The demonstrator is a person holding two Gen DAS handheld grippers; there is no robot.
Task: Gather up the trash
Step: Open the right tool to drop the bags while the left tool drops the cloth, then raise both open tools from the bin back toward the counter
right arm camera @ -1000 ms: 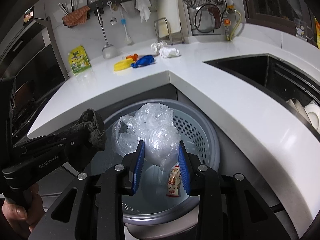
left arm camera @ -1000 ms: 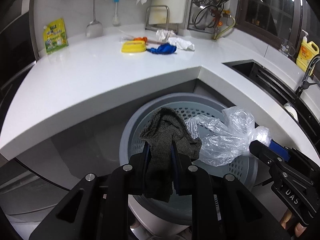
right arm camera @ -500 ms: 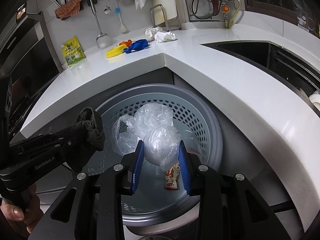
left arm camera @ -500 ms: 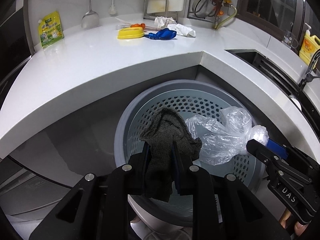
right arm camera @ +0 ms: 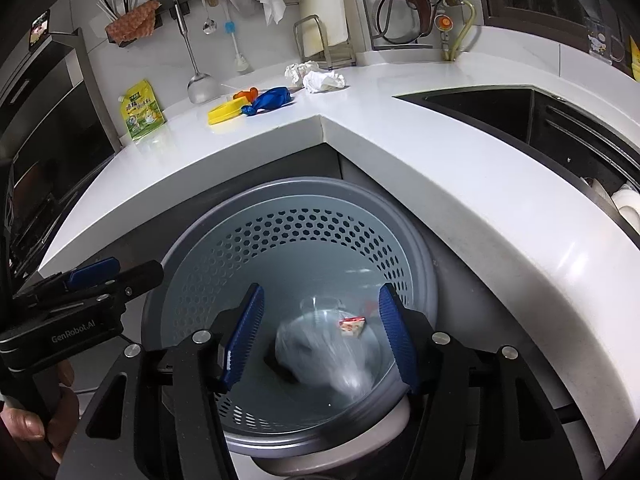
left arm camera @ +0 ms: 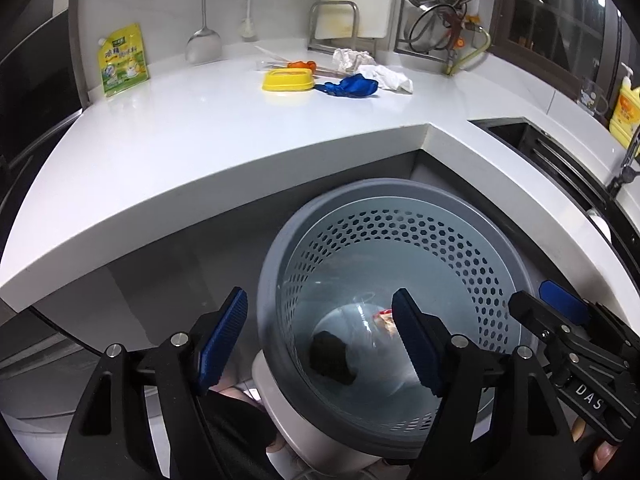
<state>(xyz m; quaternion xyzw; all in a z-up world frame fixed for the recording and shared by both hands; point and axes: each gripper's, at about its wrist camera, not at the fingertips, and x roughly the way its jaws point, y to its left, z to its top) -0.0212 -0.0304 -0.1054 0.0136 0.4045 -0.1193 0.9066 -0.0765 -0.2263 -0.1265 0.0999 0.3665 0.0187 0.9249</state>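
- The left gripper point(left arm camera: 320, 340) hangs over the near rim of the grey perforated bin point(left arm camera: 472, 240); its blue-padded jaws are opening and stand wide apart with nothing between them.
- Below those jaws, on the bin's floor, lies the dark rag point(left arm camera: 332, 358), well clear of the pads.
- The right gripper point(right arm camera: 322, 334) hovers over the same bin, its jaws likewise opening and holding nothing.
- Under it the clear plastic bag point(right arm camera: 332, 354) sits blurred at the bottom, partly covering the rag, with a small red-and-white wrapper point(right arm camera: 353, 326) just beside it.
- Each gripper shows at the edge of the other's view, held by a hand point(right arm camera: 28, 420).
- Beyond the bin, on the white counter point(left arm camera: 200, 152), more litter remains: a yellow lid point(left arm camera: 288, 80), a blue balloon point(left arm camera: 352, 86), crumpled tissues point(left arm camera: 384, 76) and an orange piece point(left arm camera: 302, 65).
- A green pouch point(left arm camera: 122, 60) leans against the back wall.
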